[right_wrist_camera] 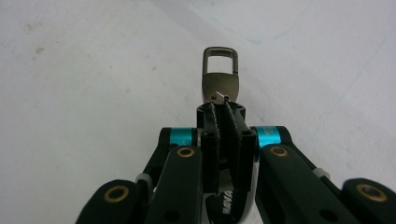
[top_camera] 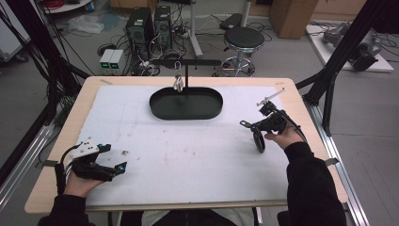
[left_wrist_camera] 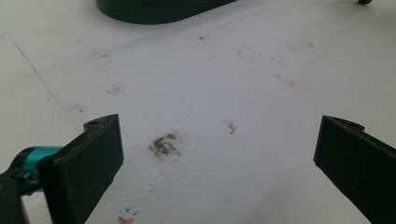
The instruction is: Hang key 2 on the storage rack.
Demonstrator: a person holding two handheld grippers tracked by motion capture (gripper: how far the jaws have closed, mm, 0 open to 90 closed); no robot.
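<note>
A lab or robotics workshop is suggested — black computer towers (top_camera: pixel 150 26) and tangled cables (top_camera: pixel 181 28) are seen on the grey floor at upper centre, a round stool (top_camera: pixel 243 40) beside them, black framing struts (top_camera: pixel 346 52) at right, cardboard boxes (top_camera: pixel 292 16) behind.

The room was dim and flatly lit; the white surface (top_camera: pixel 188 155) glowed evenly. Soft shadows pooled beneath the jaws, whose near ends blurred, and the far ground beyond them softened.
</note>
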